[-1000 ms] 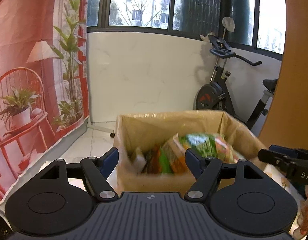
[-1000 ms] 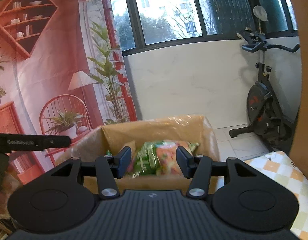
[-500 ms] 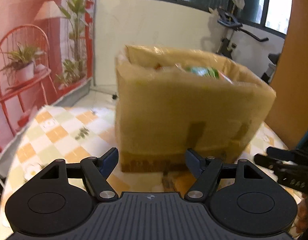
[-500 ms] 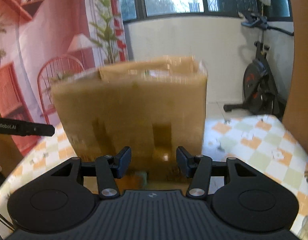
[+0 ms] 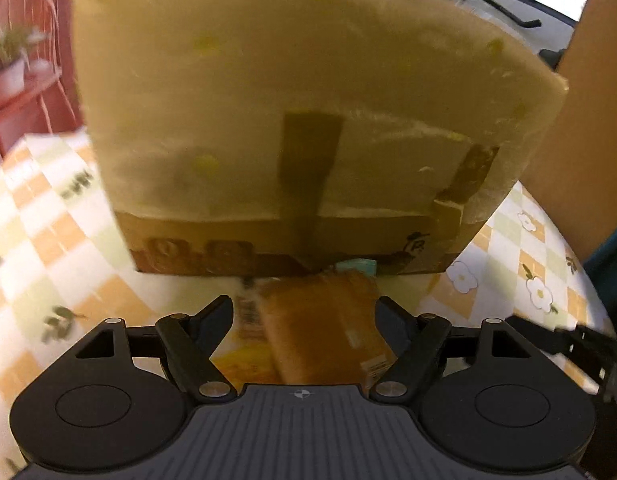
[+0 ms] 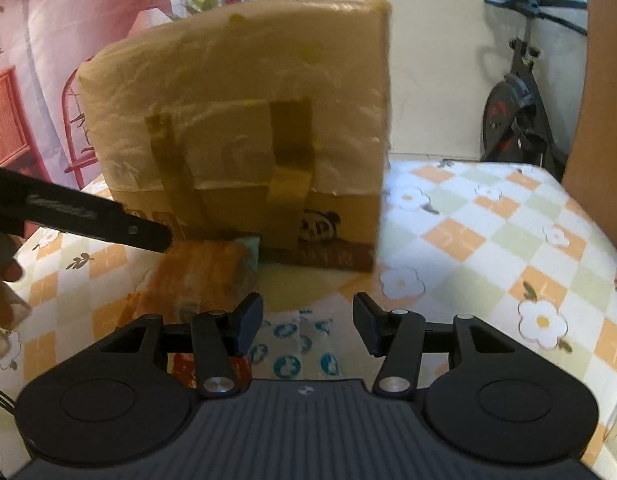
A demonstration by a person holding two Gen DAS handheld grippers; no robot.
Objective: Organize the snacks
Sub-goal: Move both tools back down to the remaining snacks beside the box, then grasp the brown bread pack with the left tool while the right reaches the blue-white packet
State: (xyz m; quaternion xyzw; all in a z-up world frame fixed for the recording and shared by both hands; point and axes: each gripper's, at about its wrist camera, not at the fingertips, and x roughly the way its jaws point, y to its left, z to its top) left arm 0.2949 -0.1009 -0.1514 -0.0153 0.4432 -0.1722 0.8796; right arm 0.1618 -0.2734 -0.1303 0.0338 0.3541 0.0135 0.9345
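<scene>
Big cardboard box [image 5: 308, 120] sits on checkered desk [image 6: 488, 240]. Orange snack pack [image 5: 324, 332] lies right at box base, between wide-open left hand-held gripper [image 5: 304, 320] fingers. Right hand-held gripper [image 6: 308, 322] spread wide over blue-patterned clear packet [image 6: 296, 348].

Orange snack pack [image 5: 324, 328] flat on tablecloth, touching taped cardboard box [image 5: 300, 120]; clear blue-dotted packet [image 6: 296, 348] beside it.
</scene>
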